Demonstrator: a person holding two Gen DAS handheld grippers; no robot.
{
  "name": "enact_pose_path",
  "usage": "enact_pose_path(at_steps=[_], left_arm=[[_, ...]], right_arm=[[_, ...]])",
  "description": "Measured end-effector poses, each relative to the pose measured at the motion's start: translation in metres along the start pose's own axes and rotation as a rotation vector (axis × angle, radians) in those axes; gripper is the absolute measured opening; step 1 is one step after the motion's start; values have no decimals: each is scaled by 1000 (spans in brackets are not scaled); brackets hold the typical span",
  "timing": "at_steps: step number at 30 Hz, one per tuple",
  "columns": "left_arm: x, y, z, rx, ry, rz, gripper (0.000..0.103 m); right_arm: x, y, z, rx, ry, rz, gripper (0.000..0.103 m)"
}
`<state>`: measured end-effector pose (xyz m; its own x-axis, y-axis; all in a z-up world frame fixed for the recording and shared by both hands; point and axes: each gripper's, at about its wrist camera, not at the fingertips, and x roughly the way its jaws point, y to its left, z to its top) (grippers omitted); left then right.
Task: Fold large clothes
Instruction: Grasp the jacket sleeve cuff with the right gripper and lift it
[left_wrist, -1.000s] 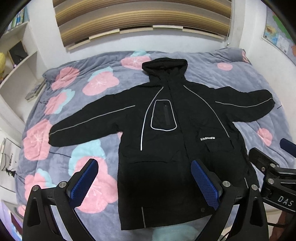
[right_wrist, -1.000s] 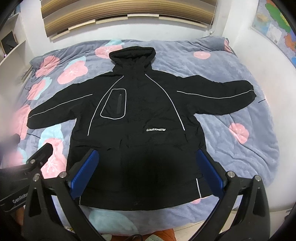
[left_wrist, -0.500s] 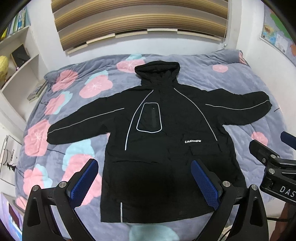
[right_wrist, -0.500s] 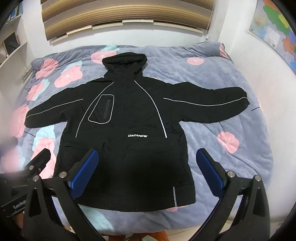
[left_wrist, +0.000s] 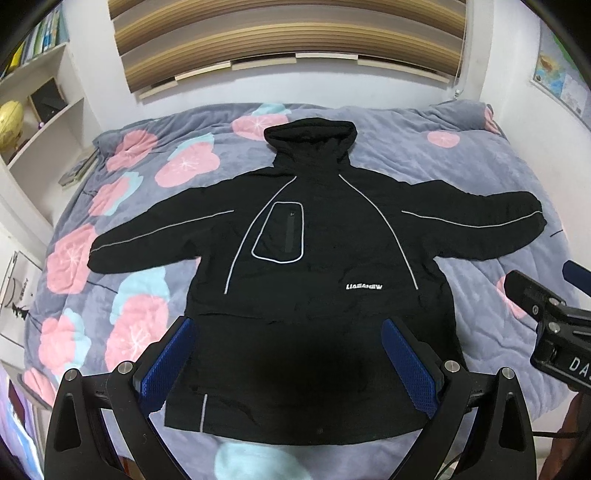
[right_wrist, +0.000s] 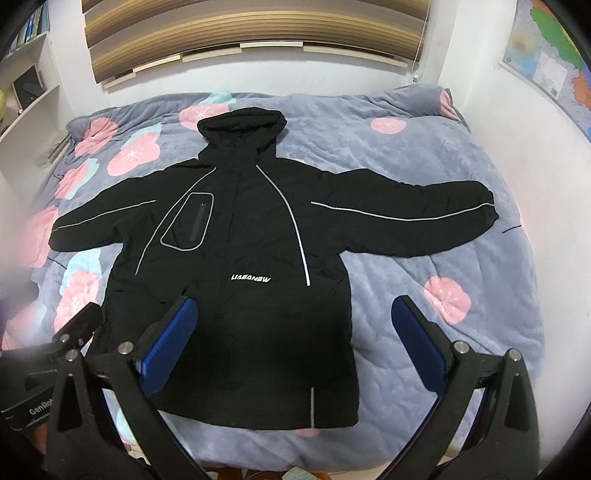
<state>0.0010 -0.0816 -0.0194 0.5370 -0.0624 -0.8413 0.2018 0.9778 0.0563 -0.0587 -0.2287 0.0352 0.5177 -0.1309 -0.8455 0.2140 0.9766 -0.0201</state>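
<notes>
A large black hooded jacket (left_wrist: 317, 280) with white piping lies flat, front up, on the bed, both sleeves spread sideways and the hood at the far end. It also shows in the right wrist view (right_wrist: 240, 266). My left gripper (left_wrist: 291, 363) is open and empty, held above the jacket's hem. My right gripper (right_wrist: 299, 341) is open and empty, above the hem's right part. The right gripper also shows at the right edge of the left wrist view (left_wrist: 550, 317), and the left gripper at the left edge of the right wrist view (right_wrist: 55, 354).
The bed carries a grey-purple blanket (left_wrist: 480, 155) with pink and teal flowers. White shelves (left_wrist: 40, 122) stand on the left, a striped blind (left_wrist: 288, 33) hangs behind the bed, and a map (right_wrist: 546, 70) is on the right wall.
Both grippers have pulled back and up from the jacket, so more of the bed and the whole hem are in view. Both stay open.
</notes>
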Motion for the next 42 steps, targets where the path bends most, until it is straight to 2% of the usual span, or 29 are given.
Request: enact_pose_path(at_steps=[7, 12, 16, 19, 24, 27, 32, 36, 39, 41, 42], left_arm=[[13, -26, 17, -7, 14, 36, 100], [34, -31, 32, -52, 39, 62, 100], [50, -25, 45, -135, 35, 50, 100], [68, -20, 56, -203, 35, 80, 100], [95, -24, 69, -258, 71, 111, 100], [108, -36, 76, -246, 88, 130, 100], [126, -67, 86, -186, 121, 140, 100], [130, -90, 91, -115, 133, 152, 100], [128, -97, 92, -85, 128, 161, 100], [126, -98, 92, -77, 124, 168, 100], [125, -98, 92, -78, 124, 168, 100]], right_arm=[[29, -36, 20, 17, 2, 25, 103], [73, -86, 34, 57, 12, 76, 102], [123, -155, 42, 140, 23, 11, 101], [161, -221, 47, 214, 28, -73, 101], [193, -339, 58, 384, -29, -176, 97], [202, -396, 61, 482, -60, -174, 96], [228, -435, 55, 563, -47, -87, 94], [263, -449, 48, 612, 12, 16, 70], [272, -453, 46, 641, 9, 46, 66], [269, -451, 50, 632, -7, 97, 54], [267, -447, 53, 619, -8, 127, 43]])
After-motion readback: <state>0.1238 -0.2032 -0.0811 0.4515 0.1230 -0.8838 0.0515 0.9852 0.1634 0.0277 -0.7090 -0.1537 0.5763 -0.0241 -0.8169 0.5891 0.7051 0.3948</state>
